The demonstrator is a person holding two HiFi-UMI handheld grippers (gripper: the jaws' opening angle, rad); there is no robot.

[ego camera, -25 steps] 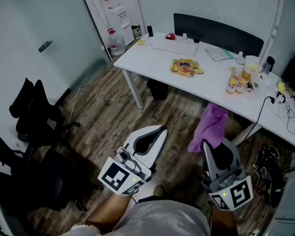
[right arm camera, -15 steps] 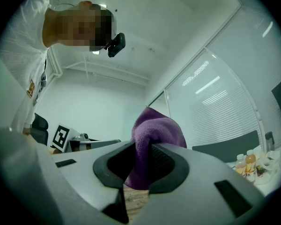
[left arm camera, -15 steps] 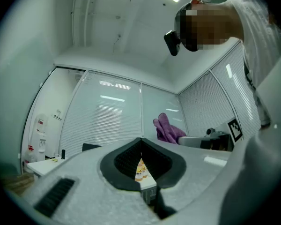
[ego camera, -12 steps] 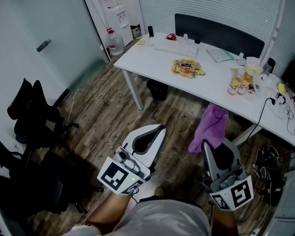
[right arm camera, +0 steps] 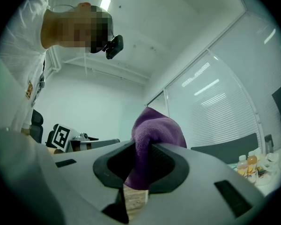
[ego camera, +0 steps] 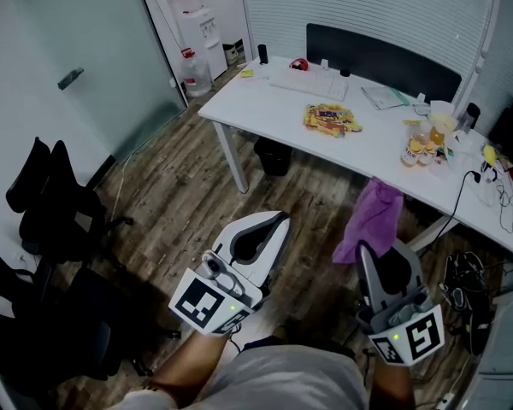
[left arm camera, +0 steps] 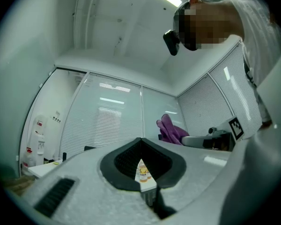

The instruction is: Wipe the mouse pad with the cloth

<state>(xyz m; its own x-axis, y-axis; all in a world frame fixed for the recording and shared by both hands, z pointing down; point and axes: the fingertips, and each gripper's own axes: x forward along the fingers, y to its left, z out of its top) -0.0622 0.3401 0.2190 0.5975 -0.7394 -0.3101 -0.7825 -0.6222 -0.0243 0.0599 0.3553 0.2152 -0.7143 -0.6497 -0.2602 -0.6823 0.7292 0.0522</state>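
Note:
My right gripper (ego camera: 365, 250) is shut on a purple cloth (ego camera: 372, 216), which sticks up and forward from its jaws over the wood floor, short of the white desk (ego camera: 265, 101). In the right gripper view the cloth (right arm camera: 157, 139) fills the gap between the jaws. My left gripper (ego camera: 276, 219) is held level beside it, shut with nothing in it; the left gripper view shows only distant bottles through the slit. A dark panel (ego camera: 380, 58) lies along the desk's far edge. I cannot pick out a mouse pad for certain.
On the desk lie a keyboard (ego camera: 312, 82), snack packets (ego camera: 329, 118), papers and drink bottles (ego camera: 419, 148). Black office chairs (ego camera: 51, 212) stand at the left, a water dispenser (ego camera: 192, 24) at the back, a bin (ego camera: 274, 154) under the desk, and cables (ego camera: 474, 289) at the right.
The person has come a little closer to the desk, carrying both grippers forward. The cloth stays pinched in the right gripper and the left stays shut.

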